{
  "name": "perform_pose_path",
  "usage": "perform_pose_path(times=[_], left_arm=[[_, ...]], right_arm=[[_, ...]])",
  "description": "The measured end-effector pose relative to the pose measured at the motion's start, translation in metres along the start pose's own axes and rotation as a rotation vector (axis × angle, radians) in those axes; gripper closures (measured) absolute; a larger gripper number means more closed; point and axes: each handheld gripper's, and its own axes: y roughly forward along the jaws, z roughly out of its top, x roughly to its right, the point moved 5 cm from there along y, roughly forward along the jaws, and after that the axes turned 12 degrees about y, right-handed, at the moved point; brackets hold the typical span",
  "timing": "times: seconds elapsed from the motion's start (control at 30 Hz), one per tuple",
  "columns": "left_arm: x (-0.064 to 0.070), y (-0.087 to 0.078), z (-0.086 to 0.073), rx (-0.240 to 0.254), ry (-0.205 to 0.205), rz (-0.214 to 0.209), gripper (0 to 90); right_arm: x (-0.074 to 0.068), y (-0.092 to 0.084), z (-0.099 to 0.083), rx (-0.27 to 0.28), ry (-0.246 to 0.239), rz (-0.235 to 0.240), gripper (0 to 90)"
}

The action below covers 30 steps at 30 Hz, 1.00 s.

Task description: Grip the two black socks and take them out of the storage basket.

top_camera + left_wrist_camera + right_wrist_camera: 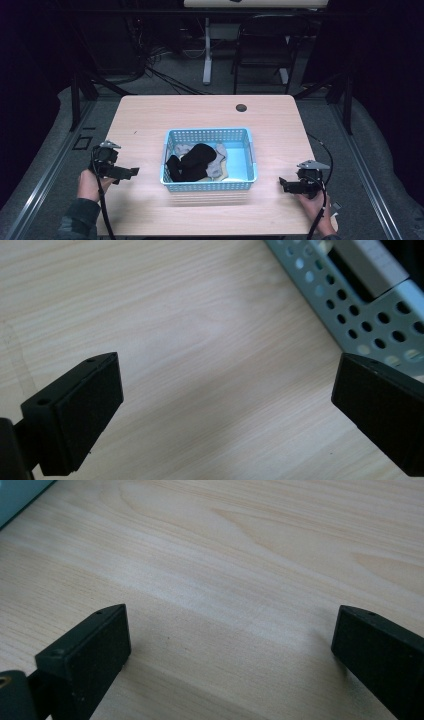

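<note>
High view: basket (252,160) between tools.

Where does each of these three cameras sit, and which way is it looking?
High view: above the person's side, facing forward and down on the light wooden table; hands, both grippers show.
Left gripper view: rides the left gripper, facing the perforated blue plastic basket; open jaws.
Right gripper view: rides the right gripper; open jaws.
All share table, basket.

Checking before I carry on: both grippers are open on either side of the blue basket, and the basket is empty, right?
Not quite. The blue basket is not empty: the high view shows black and grey socks in it. The rest holds: left gripper and right gripper sit open on either side.
</note>
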Motion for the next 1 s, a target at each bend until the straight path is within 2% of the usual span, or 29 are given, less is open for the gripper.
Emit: perform_pose_path(times=[0.17,0.2,0.3,0.33,0.57,1.0], left_arm=[[0.005,-0.01,0.015,0.01,0.035,-0.007,0.1],[0.008,-0.015,0.023,0.008,0.059,-0.015,0.1],[0.011,-0.019,0.031,0.008,0.08,-0.021,0.1],[0.013,-0.023,0.039,0.014,0.1,-0.032,0.1],[0.021,-0.034,0.061,0.02,0.15,-0.05,0.1],[0.042,-0.031,0.095,-0.005,0.246,-0.075,0.1]], right_arm=[[0.0,0.0,0.0,0.0,0.0,0.0,1.8],[0.0,0.0,0.0,0.0,0.0,0.0,1.8],[0.0,0.0,0.0,0.0,0.0,0.0,1.8],[0.0,0.0,0.0,0.0,0.0,0.0,1.9],[0.0,0.0,0.0,0.0,-0.001,0.001,2.1],[0.0,0.0,0.0,-0.001,-0.003,-0.003,2.1]])
